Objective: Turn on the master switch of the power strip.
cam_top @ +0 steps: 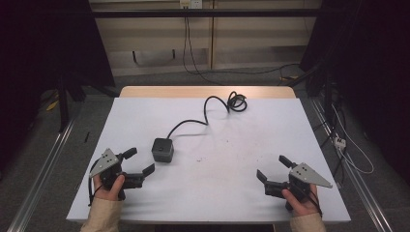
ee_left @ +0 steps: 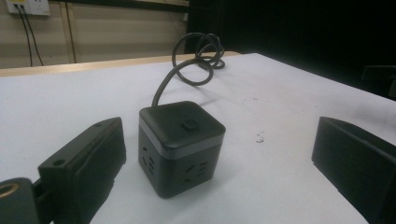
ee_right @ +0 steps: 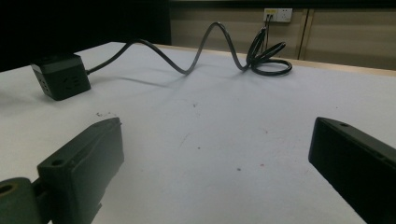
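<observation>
A black cube-shaped power socket (cam_top: 163, 149) stands left of the table's middle, with a small button on top and outlets in its sides (ee_left: 181, 147). Its black cable (cam_top: 209, 109) runs back to a coil (cam_top: 237, 102) near the far edge. My left gripper (cam_top: 139, 161) rests at the front left, open, just left of the cube; the cube stands ahead between its jaws, untouched. My right gripper (cam_top: 272, 167) sits at the front right, open and holding nothing. In the right gripper view the cube (ee_right: 61, 76) is far off to the left and the coil (ee_right: 272, 58) lies ahead.
The white table top (cam_top: 232, 145) has a wooden strip (cam_top: 207, 92) along its far edge. Metal rails run along the floor on both sides. A white power strip (cam_top: 340, 141) with cables lies on the floor at the right.
</observation>
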Available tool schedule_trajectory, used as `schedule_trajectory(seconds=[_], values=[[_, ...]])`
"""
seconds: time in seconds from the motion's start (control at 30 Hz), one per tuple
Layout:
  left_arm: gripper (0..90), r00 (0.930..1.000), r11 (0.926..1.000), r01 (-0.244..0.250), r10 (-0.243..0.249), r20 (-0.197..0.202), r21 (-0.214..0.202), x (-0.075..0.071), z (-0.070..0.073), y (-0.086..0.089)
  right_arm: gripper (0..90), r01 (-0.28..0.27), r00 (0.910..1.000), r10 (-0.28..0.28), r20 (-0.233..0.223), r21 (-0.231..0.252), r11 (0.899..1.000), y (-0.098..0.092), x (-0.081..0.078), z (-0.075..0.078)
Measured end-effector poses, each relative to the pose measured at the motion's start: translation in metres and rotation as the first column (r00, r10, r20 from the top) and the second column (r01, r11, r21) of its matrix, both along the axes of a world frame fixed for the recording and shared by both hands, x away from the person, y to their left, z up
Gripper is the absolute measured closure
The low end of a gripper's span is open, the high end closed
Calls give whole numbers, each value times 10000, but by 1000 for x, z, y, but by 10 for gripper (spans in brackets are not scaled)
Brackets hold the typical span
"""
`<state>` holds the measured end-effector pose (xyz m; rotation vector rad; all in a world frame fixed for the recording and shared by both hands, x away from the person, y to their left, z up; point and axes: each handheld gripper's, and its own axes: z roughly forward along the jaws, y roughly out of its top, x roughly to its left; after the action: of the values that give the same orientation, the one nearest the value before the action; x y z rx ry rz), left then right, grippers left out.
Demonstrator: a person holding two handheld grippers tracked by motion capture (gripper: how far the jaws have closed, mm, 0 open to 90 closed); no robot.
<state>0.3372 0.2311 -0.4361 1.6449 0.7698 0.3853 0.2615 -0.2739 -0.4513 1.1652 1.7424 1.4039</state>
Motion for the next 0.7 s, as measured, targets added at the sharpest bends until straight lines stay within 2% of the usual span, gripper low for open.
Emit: schedule_trajectory(seconds=[0.13,0.33,0.57,0.7], values=[[26,10000,9999,16,-16,-14,-131,2,0,-1,31,2,10000,-2,44,-7,10000,0,-1,0],[31,10000,10000,82,-81,19,-35,4,2,-2,31,56,9999,-56,131,-11,10000,-1,-1,1],[41,9999,9998,-126,127,76,-148,10,6,-3,36,-5,9999,6,138,-68,10000,0,-2,1],[70,9995,9996,-249,246,-195,-136,16,6,-6,37,-22,9999,24,161,-98,9999,0,-2,2]])
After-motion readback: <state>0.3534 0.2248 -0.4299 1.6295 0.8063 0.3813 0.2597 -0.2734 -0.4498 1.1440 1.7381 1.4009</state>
